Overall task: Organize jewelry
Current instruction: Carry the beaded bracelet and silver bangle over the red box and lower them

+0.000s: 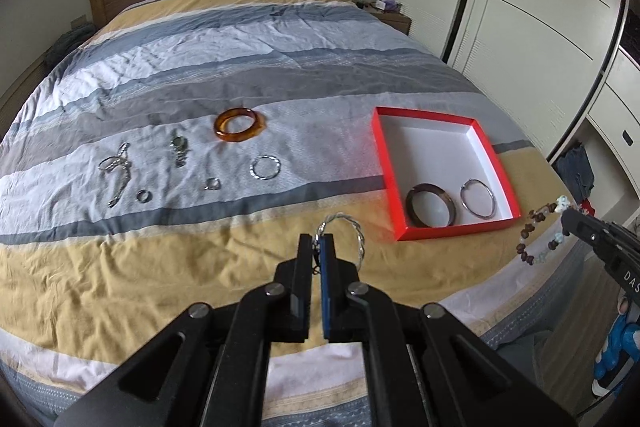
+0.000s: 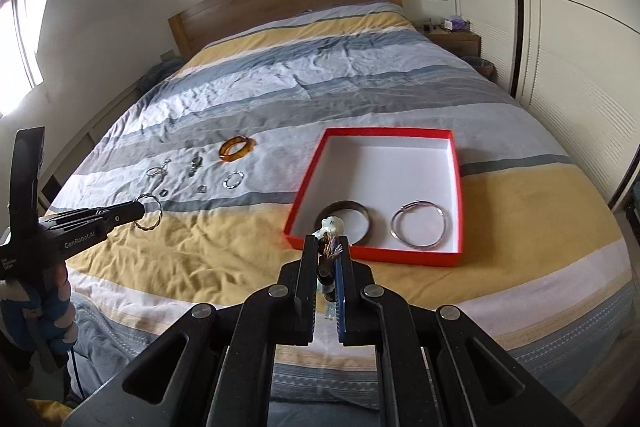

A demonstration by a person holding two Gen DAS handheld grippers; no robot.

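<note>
Jewelry handling noted, both hands loaded. A twisted silver bangle (image 1: 352, 235) is pinched at its clasp end by the left hand-held gripper (image 1: 318, 247), jaws pressed nearly together, the loop projecting to the right above the yellow band of the bed (image 1: 120, 287). A beaded bracelet (image 2: 329, 247) with brown and pale beads is clamped in the right hand-held gripper (image 2: 327, 259), just short of the near wall of the red box (image 2: 308, 179); the strand is seen dangling from the jaws in the left wrist view.

Box contents: a dark bangle (image 2: 347, 225) and a thin silver bangle (image 2: 418, 229), side by side at the near end, not touching.

Left on the bed, well apart from the box: an amber bangle (image 1: 239, 125), a small silver hoop (image 1: 265, 167), two rings (image 1: 143, 195), a watch (image 1: 178, 149), a chain bracelet (image 1: 118, 171).

Judgement:
- Twisted bangle: light, thin, probably springy; a narrow metal rim is likely to slip or pivot in flat pads, so a hold across the wire near the clasp is preferred.
- Beaded bracelet: limp, swings freely; best held on the cord or between beads, then lowered until slack before release.
- Amber bangle: rigid, smooth, possibly brittle; rim to be pinched across its thickness.
</note>
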